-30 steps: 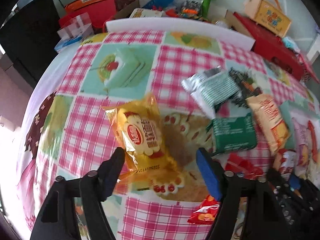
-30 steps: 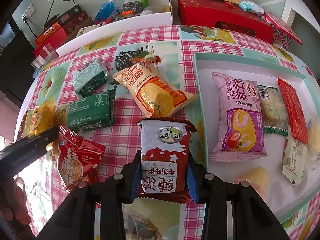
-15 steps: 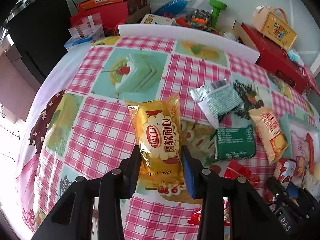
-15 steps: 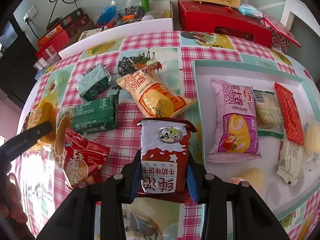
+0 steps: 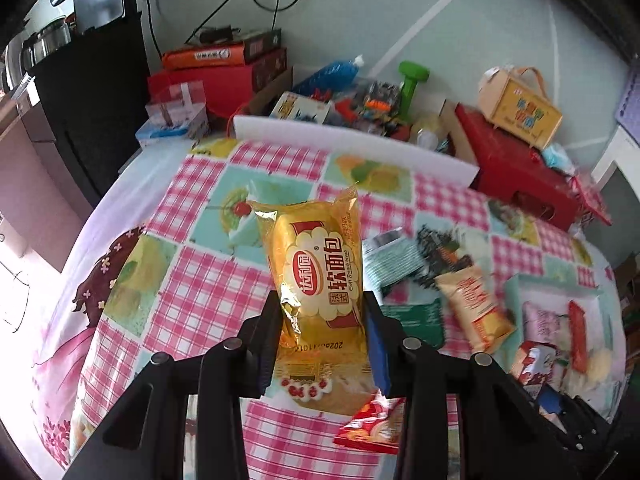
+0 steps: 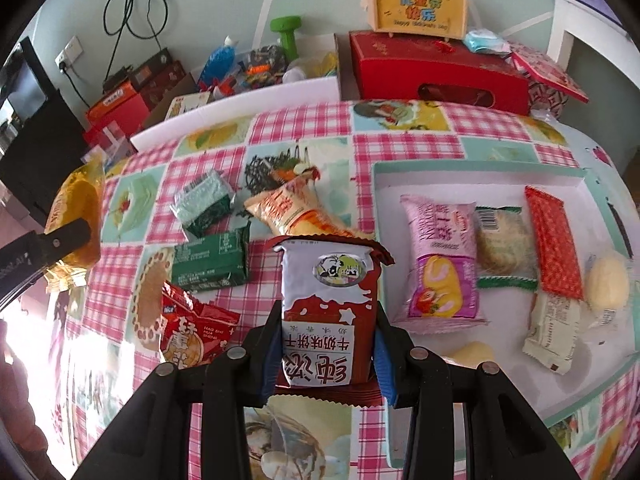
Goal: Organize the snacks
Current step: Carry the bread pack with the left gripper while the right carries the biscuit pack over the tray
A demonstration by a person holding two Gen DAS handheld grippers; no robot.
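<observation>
Left wrist view: the left gripper [image 5: 322, 334] is clamped on the lower half of a yellow bread packet [image 5: 316, 268], held clear above the tabletop with its long axis pointing away along the fingers toward the far edge. In the right wrist view the right gripper [image 6: 326, 354] is closed on a brown and white biscuit packet [image 6: 326, 312], also lengthwise along the fingers, its top seam pointing to the far edge.

The table wears a pink checked cloth [image 6: 404, 148] printed with cakes and fruit. Behind its far edge stand red boxes [image 6: 436, 72], a yellow gift box [image 6: 420, 8], a green dumbbell [image 6: 286, 32] and a pale green wall with cables.

A shallow white tray [image 6: 480, 176] with a mint rim sits at the right edge of the tabletop; in it lie a pink cake packet [image 6: 440, 256], a green-edged cracker packet [image 6: 504, 248], a red wafer bar [image 6: 552, 248], a cream sachet [image 6: 554, 332] and two small yellow wrapped pieces [image 6: 606, 284].

Loose on the cloth left of the tray lie an orange snack bag [image 6: 288, 208], a dark green packet [image 6: 212, 258], a pale green packet [image 6: 202, 202] and a red packet [image 6: 192, 330]
</observation>
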